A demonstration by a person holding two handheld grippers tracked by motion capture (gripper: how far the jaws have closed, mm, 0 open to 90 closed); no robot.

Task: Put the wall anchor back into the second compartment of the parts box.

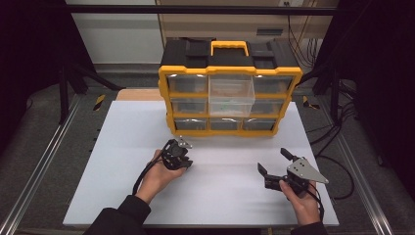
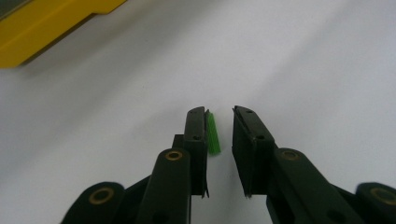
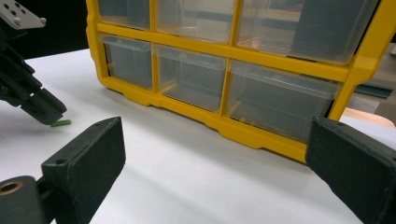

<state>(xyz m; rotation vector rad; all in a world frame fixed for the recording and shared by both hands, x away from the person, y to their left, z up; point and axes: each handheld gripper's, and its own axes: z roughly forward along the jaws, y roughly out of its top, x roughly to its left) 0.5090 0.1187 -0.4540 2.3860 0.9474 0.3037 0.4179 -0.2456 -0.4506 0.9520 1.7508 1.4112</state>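
One dim room surrounds the setup: grey floor, metal rails along both sides, dark frame posts, loose cables at the right.

Worktop: white, matte, flat and smooth. It gives nothing to brace a small part against, so a nudged part will likely skate.

Storage box: yellow frame, black top with a handle, nine clear drawers. It stands upright at the far edge of the worktop. The top middle drawer is pulled out toward the person.

Right tongs: low over the worktop at the near right, jaws spread wide with nothing between them, aimed at the box.

Left tongs: pointed down at the worktop in front of the box, well apart from the right tongs. Jaws stand narrow but not clamped.

Green piece: small, slim, stick-like, lying on the worktop between the left jaws. It touches one pad; a clear gap remains to the other.

Handling, my judgement:
- very light, probably stiff plastic, not fragile
- smooth and thin, so it can roll or flick out under an off-centre squeeze
- best hold is across its narrow width, near mid-length, with the pads flat and parallel to its long sides
- a gentle squeeze suffices
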